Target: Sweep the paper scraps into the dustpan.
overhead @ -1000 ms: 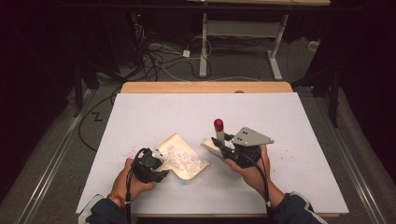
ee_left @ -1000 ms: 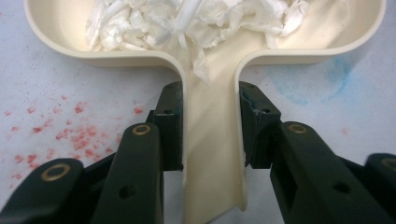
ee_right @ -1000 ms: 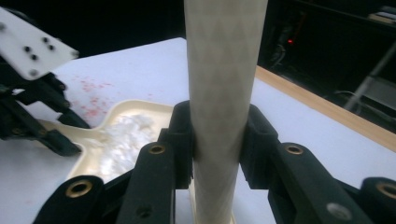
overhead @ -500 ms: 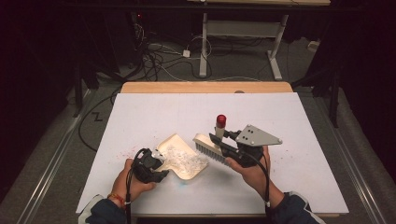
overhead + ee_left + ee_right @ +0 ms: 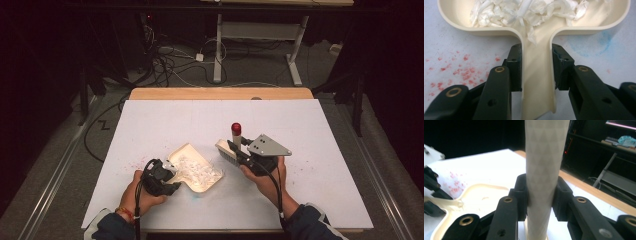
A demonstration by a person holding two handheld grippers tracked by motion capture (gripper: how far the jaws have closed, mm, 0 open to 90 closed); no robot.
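Dustpan (image 5: 537, 82) handle clamped by left gripper (image 5: 536, 67); right gripper (image 5: 540, 195) grips brush (image 5: 544, 170)

Black tools (image 5: 537, 72) with brass rivets, trailing cables; dark sleeves, beaded wristband (image 5: 126, 213).

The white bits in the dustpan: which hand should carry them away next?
Probably the left: the left gripper is clamped on the dustpan handle, under the white scraps. The right gripper is busy gripping the brush.

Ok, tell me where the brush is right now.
In the high view the brush is right of centre on the white table, clamped in the right gripper, bristles raised just off the right edge of the cream dustpan.
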